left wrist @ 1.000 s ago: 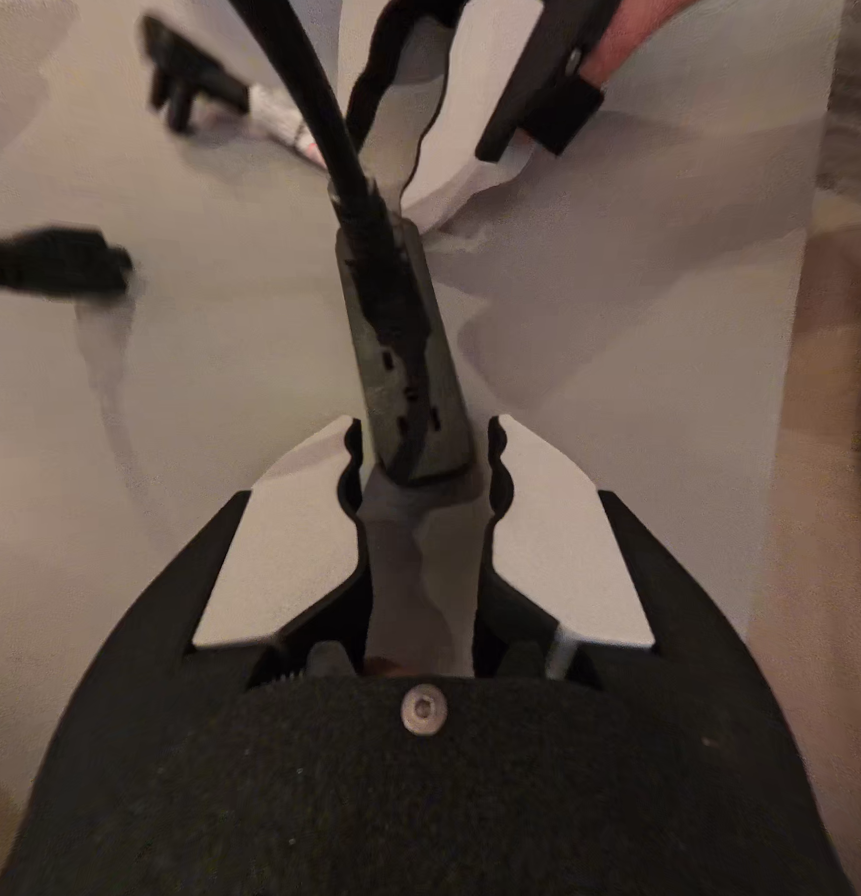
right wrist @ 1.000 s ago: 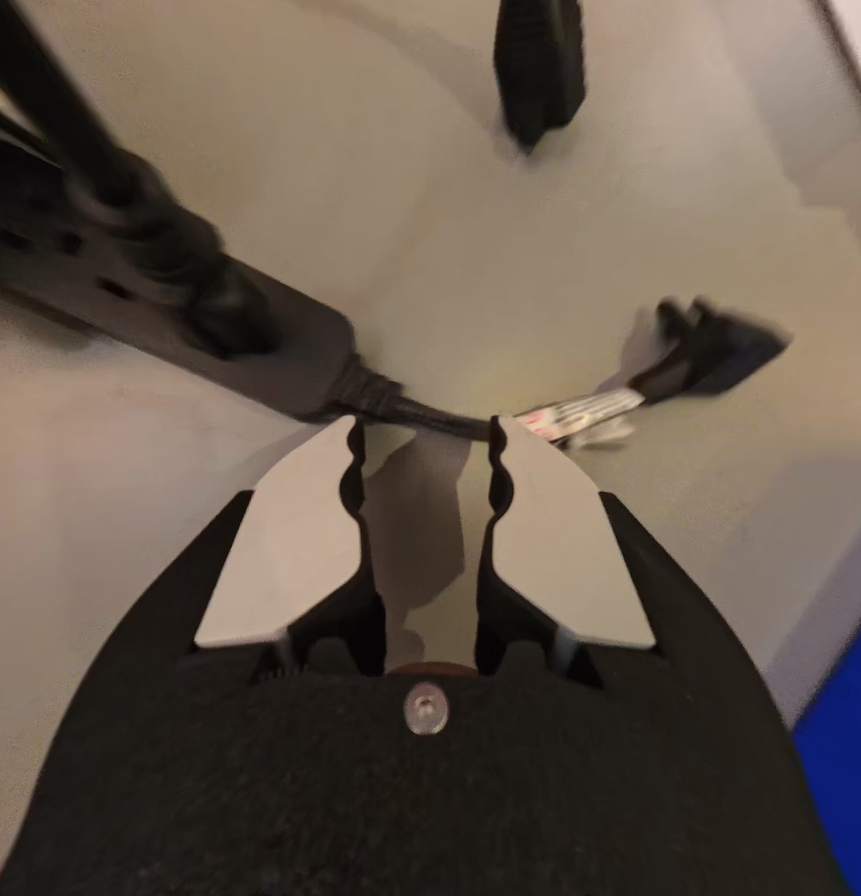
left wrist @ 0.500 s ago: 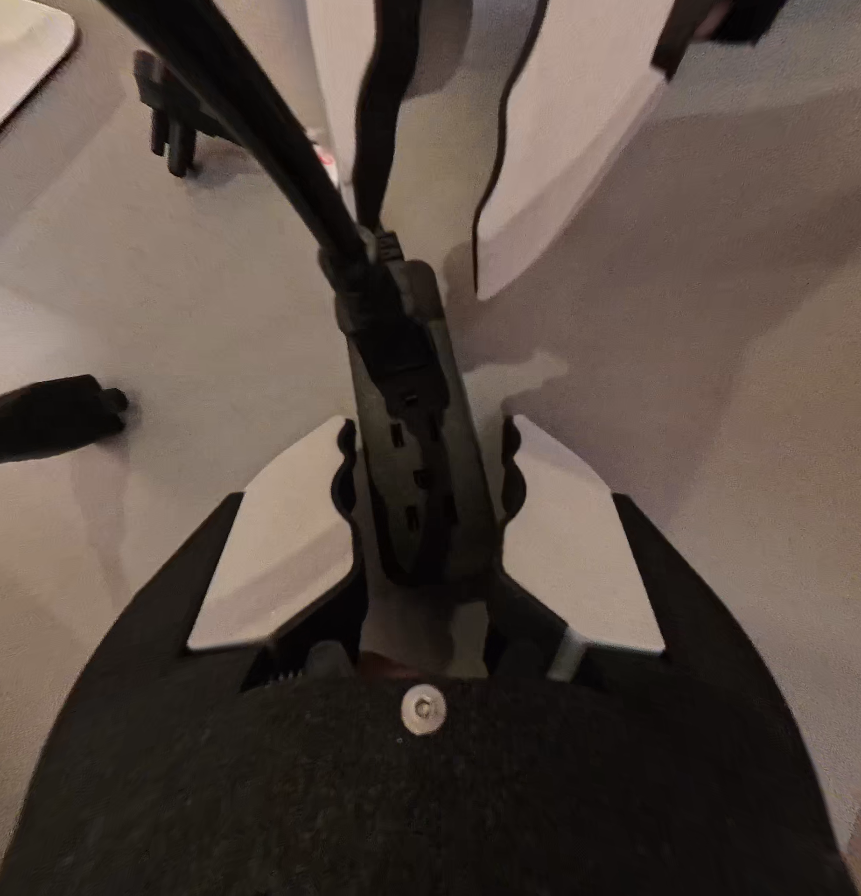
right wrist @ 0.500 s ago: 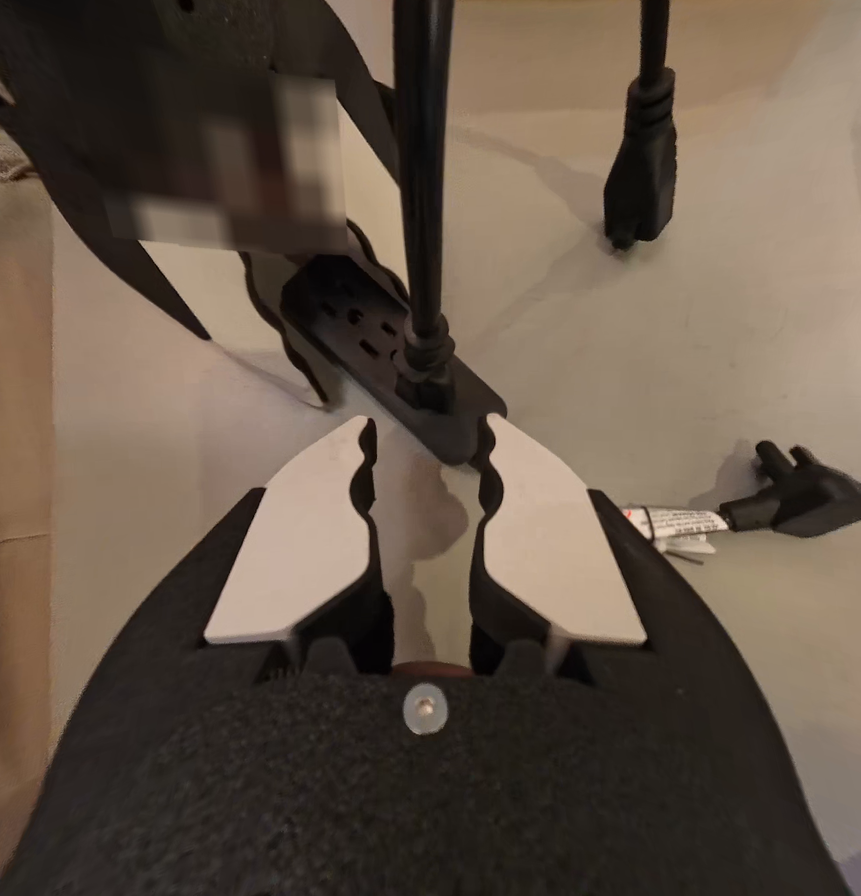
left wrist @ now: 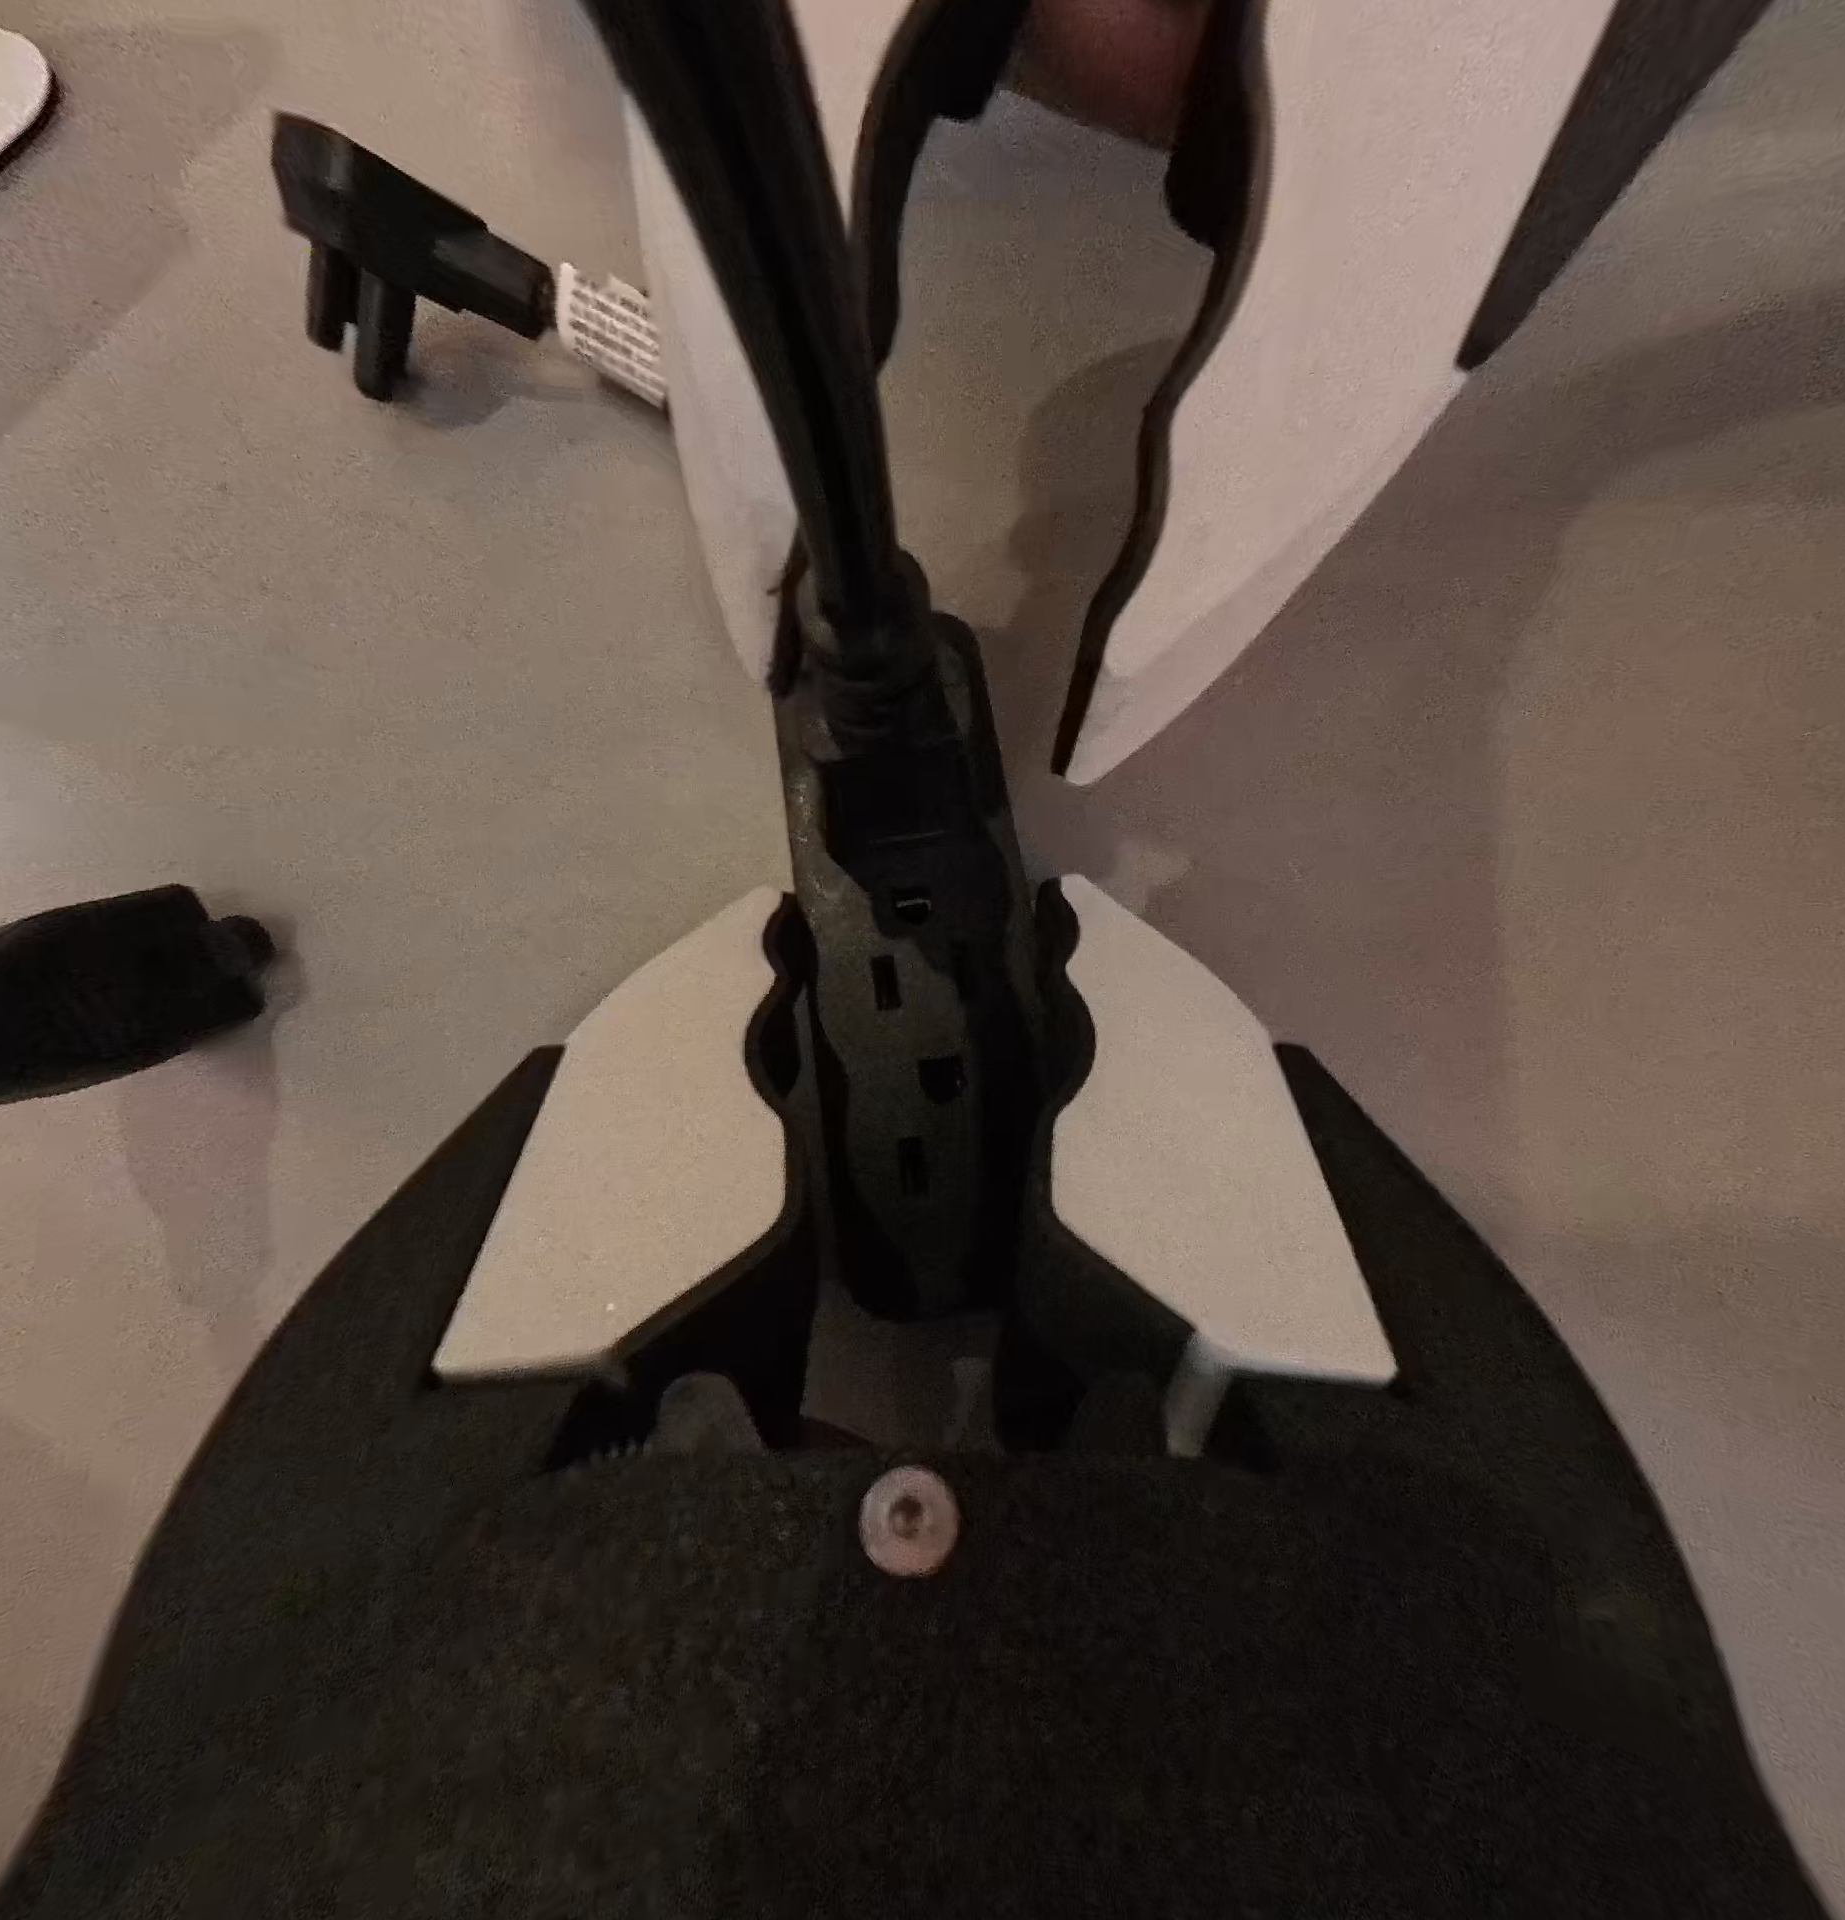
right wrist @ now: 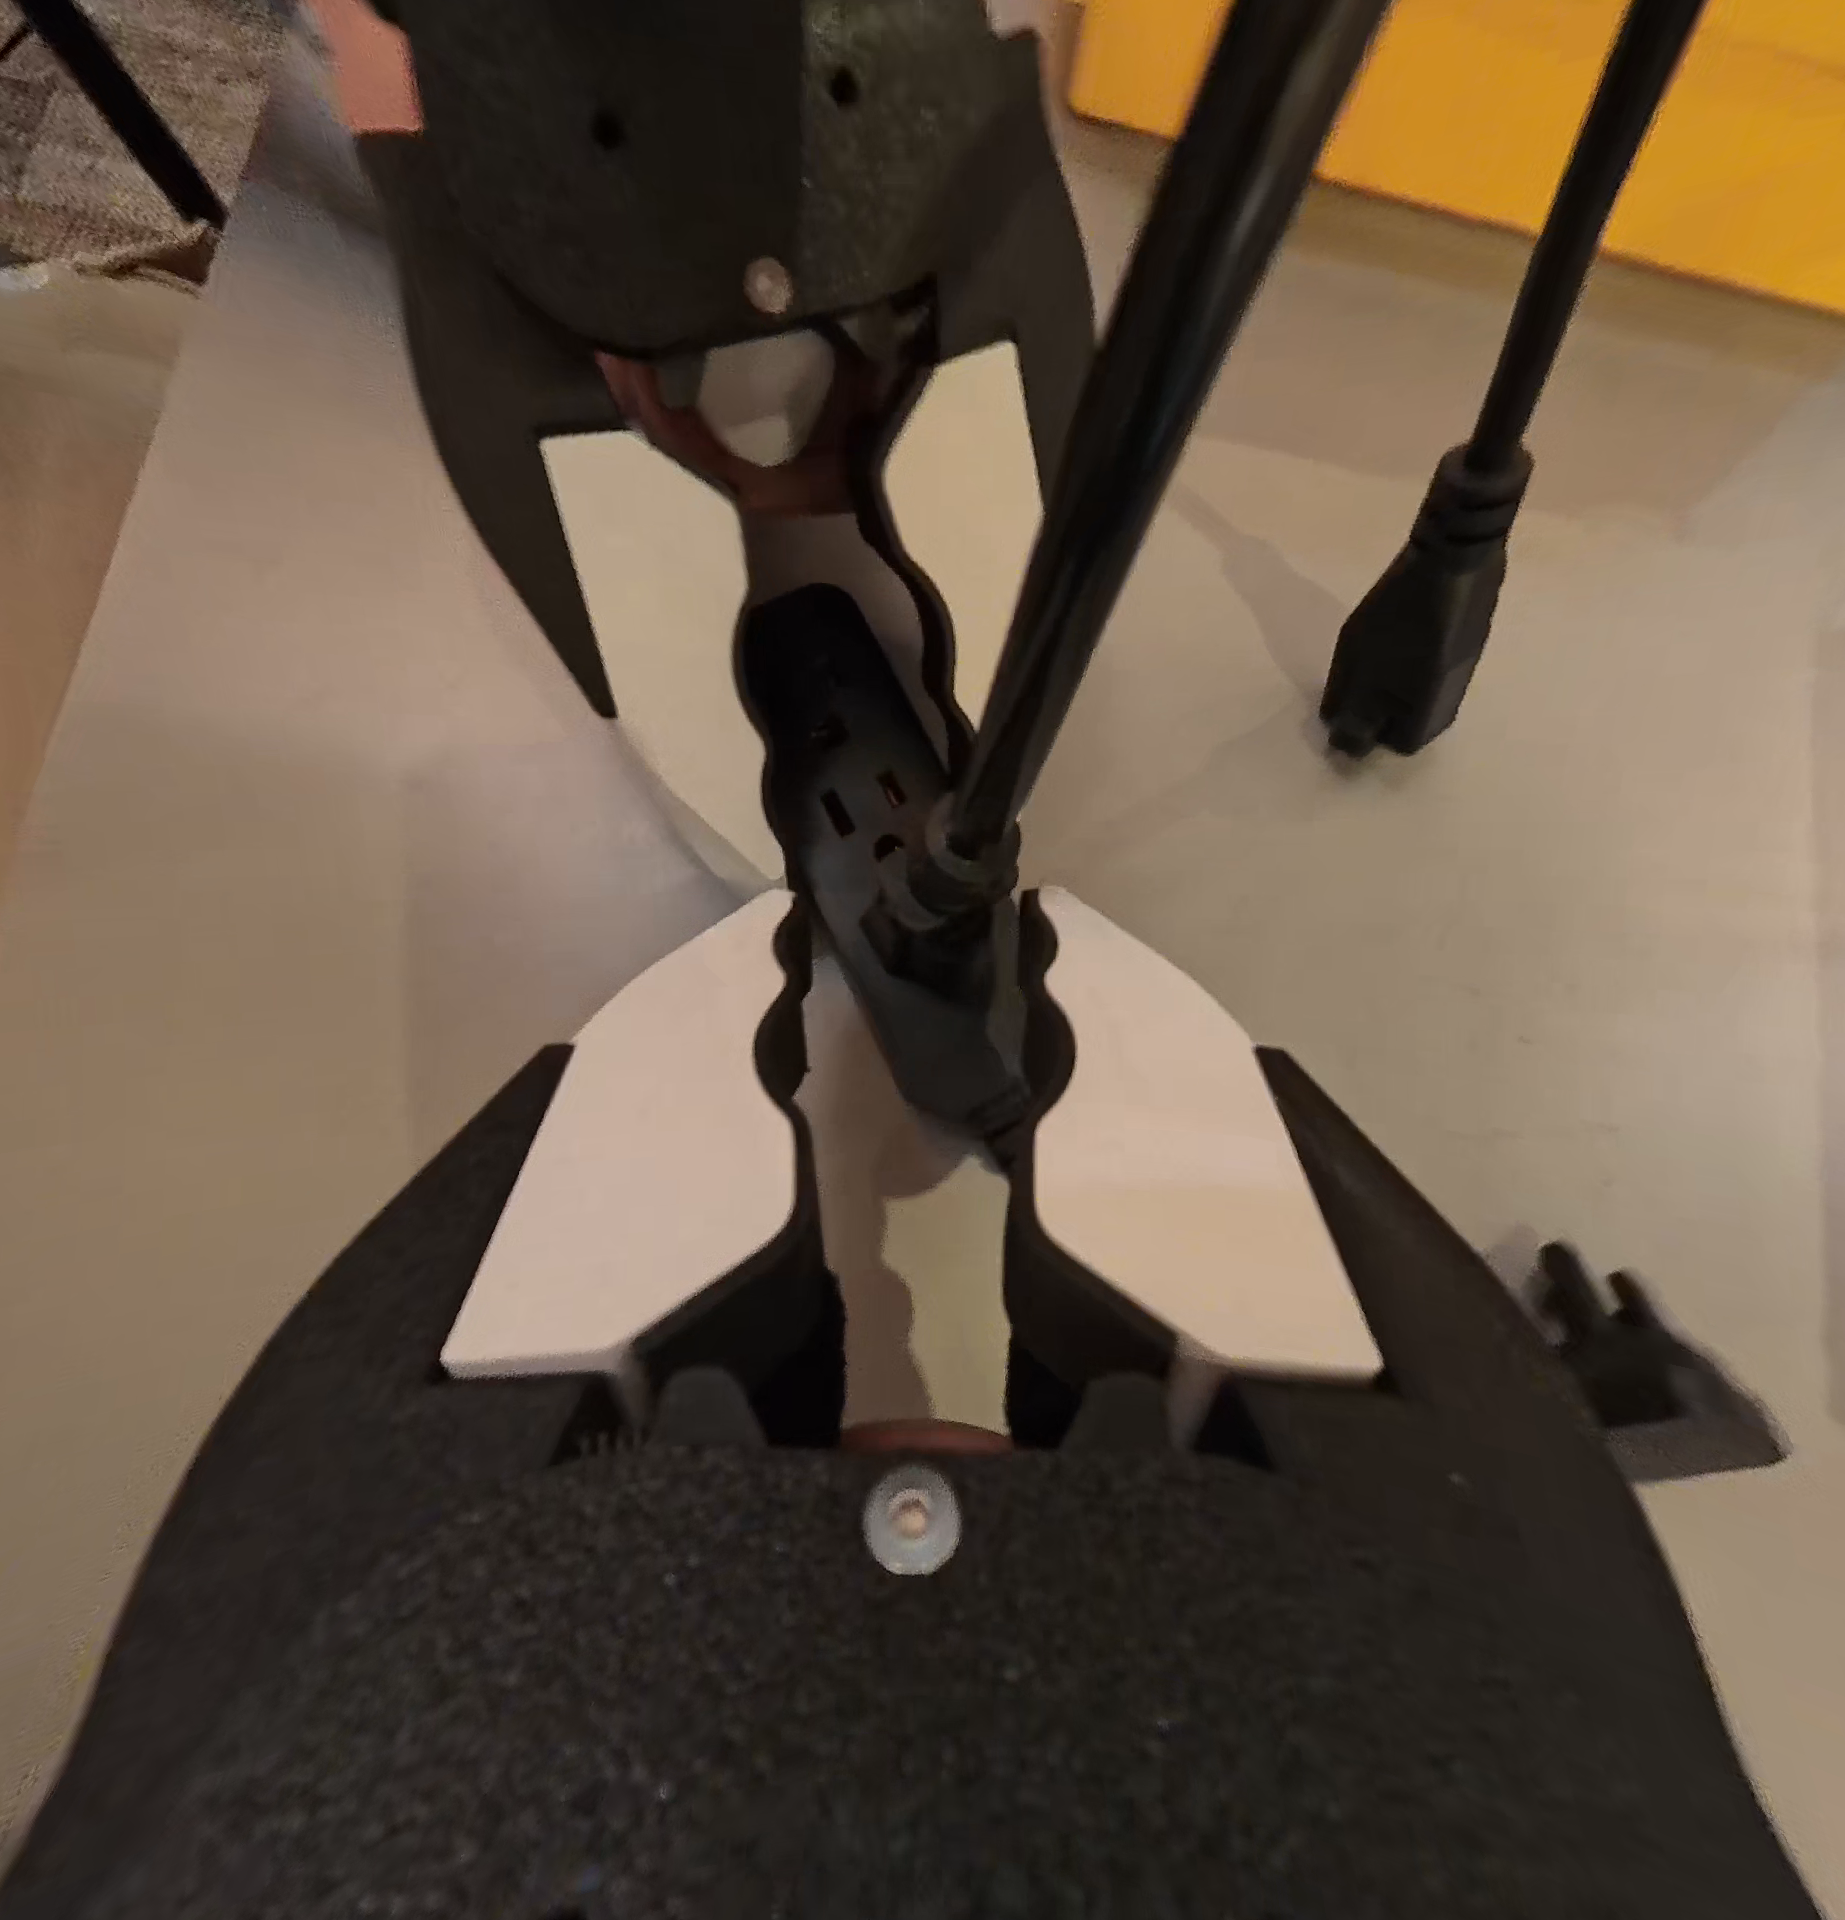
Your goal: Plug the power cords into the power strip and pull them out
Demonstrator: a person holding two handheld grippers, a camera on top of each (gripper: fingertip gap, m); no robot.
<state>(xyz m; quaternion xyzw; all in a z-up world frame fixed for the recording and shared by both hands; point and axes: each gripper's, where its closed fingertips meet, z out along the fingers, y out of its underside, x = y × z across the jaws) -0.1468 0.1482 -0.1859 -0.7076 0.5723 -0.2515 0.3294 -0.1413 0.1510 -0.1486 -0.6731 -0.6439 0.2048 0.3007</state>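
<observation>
A black power strip lies on the grey table, and my left gripper is shut on its near end, both fingers against its sides. One black plug sits in the far socket, and its cord rises steeply. My right gripper faces me, its open fingers on either side of that plug. In the right wrist view the right gripper straddles the plug and the strip's cord end, with a gap on the left side. The left gripper clamps the strip's other end.
A loose black three-prong plug with a white label lies at the far left of the left wrist view and also shows in the right wrist view. A second black cord end rests on the table. A yellow surface lies beyond it. My two grippers' fingertips are within a few centimetres of each other.
My left gripper slid further along the strip and closed on it. My right gripper swung round to face the strip and moved in until the plug stood between its fingers.
</observation>
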